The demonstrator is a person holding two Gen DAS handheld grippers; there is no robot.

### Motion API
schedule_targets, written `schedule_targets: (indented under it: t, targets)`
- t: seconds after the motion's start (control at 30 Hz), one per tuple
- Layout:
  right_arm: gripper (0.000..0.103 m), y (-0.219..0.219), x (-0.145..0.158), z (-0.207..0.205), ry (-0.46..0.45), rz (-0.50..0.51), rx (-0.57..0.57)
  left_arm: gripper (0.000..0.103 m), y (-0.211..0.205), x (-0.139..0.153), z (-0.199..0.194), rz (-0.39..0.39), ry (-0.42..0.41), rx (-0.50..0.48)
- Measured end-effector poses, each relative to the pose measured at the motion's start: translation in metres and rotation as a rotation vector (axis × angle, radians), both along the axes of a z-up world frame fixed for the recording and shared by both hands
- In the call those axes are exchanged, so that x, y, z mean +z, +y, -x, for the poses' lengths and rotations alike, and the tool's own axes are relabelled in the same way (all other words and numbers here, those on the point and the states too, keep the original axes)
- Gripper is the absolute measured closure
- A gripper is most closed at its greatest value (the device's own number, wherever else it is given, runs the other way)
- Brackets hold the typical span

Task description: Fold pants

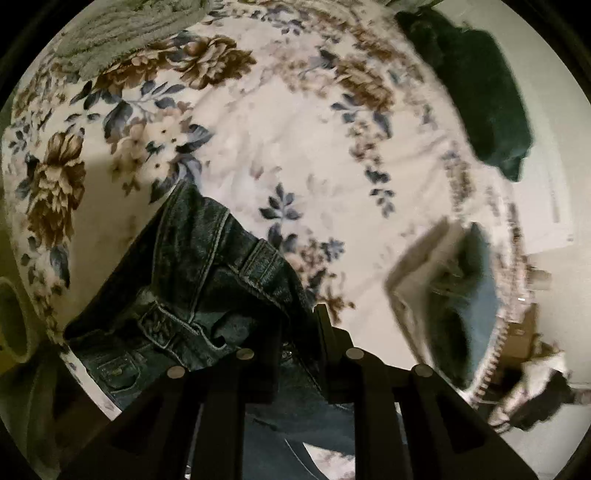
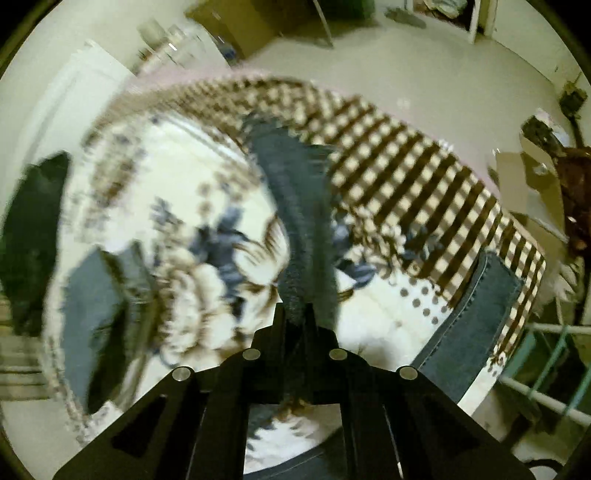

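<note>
Dark blue jeans (image 1: 192, 266) lie bunched on a floral bedspread (image 1: 288, 122), waistband and belt loops showing. My left gripper (image 1: 299, 326) is shut on the waistband denim, which hangs lifted from its fingers. In the right wrist view my right gripper (image 2: 295, 308) is shut on a jeans leg (image 2: 295, 206) that stretches away from the fingertips across the bed toward its far edge. A second stretch of denim (image 2: 472, 321) drapes over the bed's right edge. The picture is motion-blurred.
A dark green garment (image 1: 480, 92) lies at the bed's far right edge, a folded pile (image 1: 443, 295) nearer. A grey-green towel (image 1: 122, 33) sits top left. A checkered bed side (image 2: 406, 166), pale floor (image 2: 424, 66), cardboard boxes (image 2: 251, 26) and a teal rack (image 2: 546, 362) surround the bed.
</note>
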State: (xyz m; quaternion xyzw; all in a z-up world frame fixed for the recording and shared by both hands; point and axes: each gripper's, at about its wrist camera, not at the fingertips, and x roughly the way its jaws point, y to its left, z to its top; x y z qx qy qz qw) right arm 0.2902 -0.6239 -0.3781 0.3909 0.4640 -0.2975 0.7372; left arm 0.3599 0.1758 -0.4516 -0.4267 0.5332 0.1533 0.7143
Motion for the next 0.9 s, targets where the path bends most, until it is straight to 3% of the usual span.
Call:
schedule_targets:
  t: [0.07, 0.17, 0.33, 0.43, 0.6, 0.7, 0.77, 0.83, 0.9]
  targets:
    - [0.096, 0.005, 0.015, 0.021, -0.046, 0.01, -0.004, 0.09, 0.002, 0.005, 0.025, 0.004, -0.042, -0.022]
    - [0.096, 0.008, 0.007, 0.069, -0.066, 0.019, -0.012, 0.09, 0.007, -0.005, 0.073, 0.003, -0.068, -0.044]
    - [0.096, 0.002, -0.063, 0.161, 0.023, -0.047, -0.076, 0.09, 0.007, -0.05, 0.136, -0.042, -0.03, -0.073]
    - [0.096, 0.001, -0.108, 0.204, 0.061, -0.084, -0.106, 0.09, 0.004, -0.087, 0.168, -0.083, 0.033, -0.067]
    - [0.096, 0.0, -0.153, 0.243, 0.085, -0.132, -0.096, 0.092, 0.002, -0.133, 0.199, -0.123, 0.119, -0.057]
    - [0.093, -0.01, -0.173, 0.262, 0.133, -0.189, -0.076, 0.091, 0.003, -0.137, 0.208, -0.143, 0.141, -0.046]
    - [0.069, -0.019, -0.176, 0.268, 0.191, -0.18, -0.04, 0.091, -0.003, -0.128, 0.212, -0.163, 0.166, -0.049]
    - [0.049, -0.026, -0.168, 0.271, 0.192, -0.173, -0.024, 0.091, -0.011, -0.115, 0.216, -0.176, 0.164, -0.061]
    - [0.044, -0.04, -0.149, 0.277, 0.157, -0.14, -0.022, 0.086, -0.029, -0.094, 0.219, -0.21, 0.145, -0.09]
